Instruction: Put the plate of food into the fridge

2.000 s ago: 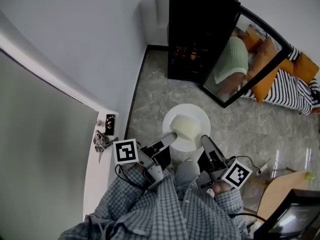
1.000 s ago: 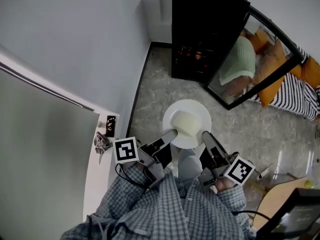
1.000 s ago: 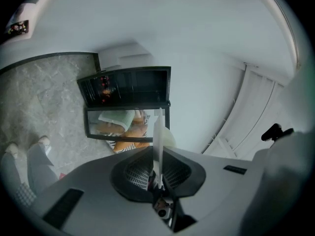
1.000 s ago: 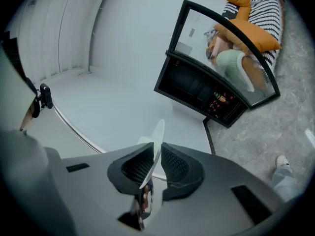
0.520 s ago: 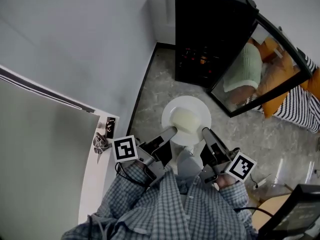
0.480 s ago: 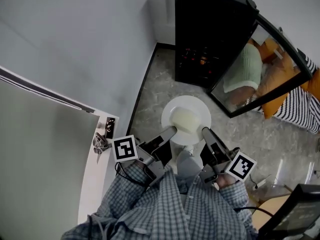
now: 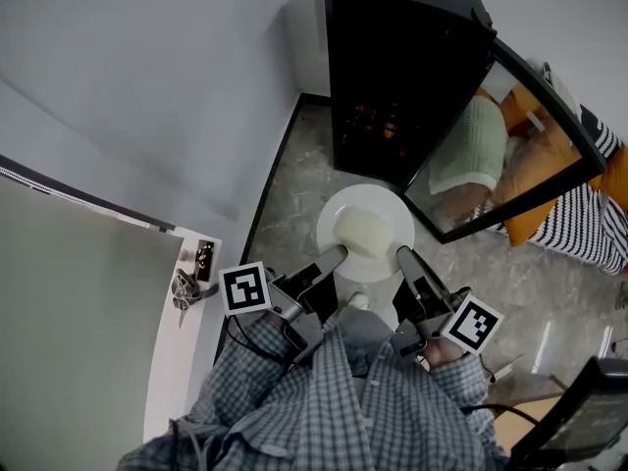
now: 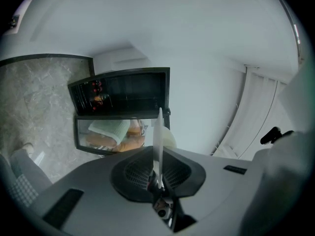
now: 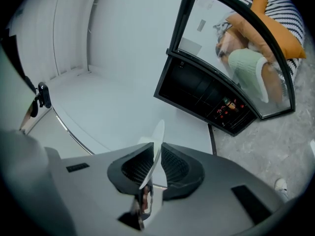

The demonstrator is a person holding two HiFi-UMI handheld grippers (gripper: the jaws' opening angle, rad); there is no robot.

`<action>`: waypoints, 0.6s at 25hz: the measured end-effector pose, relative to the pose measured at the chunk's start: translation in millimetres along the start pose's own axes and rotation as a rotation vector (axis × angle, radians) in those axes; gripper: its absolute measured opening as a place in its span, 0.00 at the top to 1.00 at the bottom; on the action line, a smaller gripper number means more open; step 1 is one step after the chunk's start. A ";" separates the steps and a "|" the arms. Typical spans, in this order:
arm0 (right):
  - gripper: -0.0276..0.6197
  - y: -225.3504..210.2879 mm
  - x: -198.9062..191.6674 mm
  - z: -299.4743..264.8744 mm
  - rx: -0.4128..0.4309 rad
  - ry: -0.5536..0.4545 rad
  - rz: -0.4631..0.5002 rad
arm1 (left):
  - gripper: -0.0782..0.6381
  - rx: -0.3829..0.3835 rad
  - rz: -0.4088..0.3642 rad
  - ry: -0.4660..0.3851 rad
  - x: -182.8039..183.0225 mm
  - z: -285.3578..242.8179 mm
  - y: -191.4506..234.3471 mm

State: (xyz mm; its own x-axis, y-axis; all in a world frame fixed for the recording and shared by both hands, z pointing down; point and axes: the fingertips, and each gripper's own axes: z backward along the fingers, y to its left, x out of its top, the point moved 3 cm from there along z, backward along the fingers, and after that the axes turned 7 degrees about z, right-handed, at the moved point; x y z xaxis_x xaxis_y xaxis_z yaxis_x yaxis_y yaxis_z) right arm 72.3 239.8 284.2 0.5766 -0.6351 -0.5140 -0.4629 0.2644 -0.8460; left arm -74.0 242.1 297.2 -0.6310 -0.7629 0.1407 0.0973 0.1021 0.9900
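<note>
Starting at the left of the head view, a white ledge (image 7: 182, 371) carries a crumpled little object (image 7: 183, 287) and a small dark item (image 7: 204, 256). Next comes the left gripper (image 7: 337, 254), held by a person in a checked shirt (image 7: 324, 410); its marker cube faces up. Its jaws are clamped on the left rim of the white plate (image 7: 388, 204). In the left gripper view the plate (image 8: 158, 127) shows edge-on as a thin white blade pinched between the two dark pads of the left gripper (image 8: 157, 152).

The plate is carried level above the grey marbled floor (image 7: 294, 180), just short of the fridge, with a pale creamy mound of food (image 7: 365, 234) at its middle. On the plate's right rim the right gripper (image 7: 403, 255) is closed in the same way. In the right gripper view its jaws grip the plate (image 9: 157, 131) edge between the ribbed pads of the right gripper (image 9: 156, 149).

Beyond the plate stands the black fridge (image 7: 392, 77), its inside dark with a few small reddish items on a shelf. Its glass door (image 7: 500, 155) is swung open to the right and mirrors cushions. Farther right lie an orange cushion (image 7: 517, 229) and a striped sofa (image 7: 579, 229).
</note>
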 end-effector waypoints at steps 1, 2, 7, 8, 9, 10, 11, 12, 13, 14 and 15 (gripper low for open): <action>0.87 -4.9 7.4 -0.7 0.001 0.004 -0.004 | 0.84 0.006 0.000 -0.003 0.8 -8.5 -0.4; 0.87 -8.6 12.2 -1.2 0.001 0.006 -0.006 | 0.84 0.010 0.000 -0.005 1.5 -14.4 0.0; 0.87 -16.6 16.2 -3.6 0.006 0.005 -0.024 | 0.84 0.003 0.023 -0.019 2.8 -22.8 5.1; 0.87 -21.1 21.2 -3.3 0.009 0.009 -0.028 | 0.84 0.006 0.029 -0.027 2.2 -28.8 6.8; 0.87 -26.0 26.8 -1.8 0.011 0.014 -0.028 | 0.84 0.010 0.034 -0.033 0.8 -35.4 9.0; 0.87 -30.8 32.4 0.4 0.013 0.017 -0.027 | 0.84 0.015 0.036 -0.037 -0.9 -42.0 11.2; 0.87 -34.8 37.0 2.6 0.012 0.017 -0.026 | 0.84 0.018 0.036 -0.037 -2.4 -47.6 12.8; 0.87 -37.5 40.1 4.5 0.010 0.015 -0.025 | 0.84 0.019 0.034 -0.035 -3.4 -51.7 13.4; 0.87 -38.8 42.2 6.0 0.007 0.012 -0.025 | 0.84 0.018 0.031 -0.033 -4.3 -54.4 12.9; 0.87 -39.4 44.3 7.7 0.005 0.008 -0.025 | 0.84 0.017 0.029 -0.030 -5.6 -56.8 11.9; 0.87 -39.8 46.5 9.6 0.004 0.004 -0.025 | 0.84 0.017 0.027 -0.027 -7.0 -59.4 10.9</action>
State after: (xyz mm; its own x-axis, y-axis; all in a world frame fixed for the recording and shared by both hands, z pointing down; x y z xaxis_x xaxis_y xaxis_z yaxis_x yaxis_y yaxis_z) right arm 124.0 206.7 292.6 0.5855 -0.6442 -0.4921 -0.4454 0.2516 -0.8593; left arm -22.8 210.6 306.5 -0.6491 -0.7420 0.1676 0.1015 0.1339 0.9858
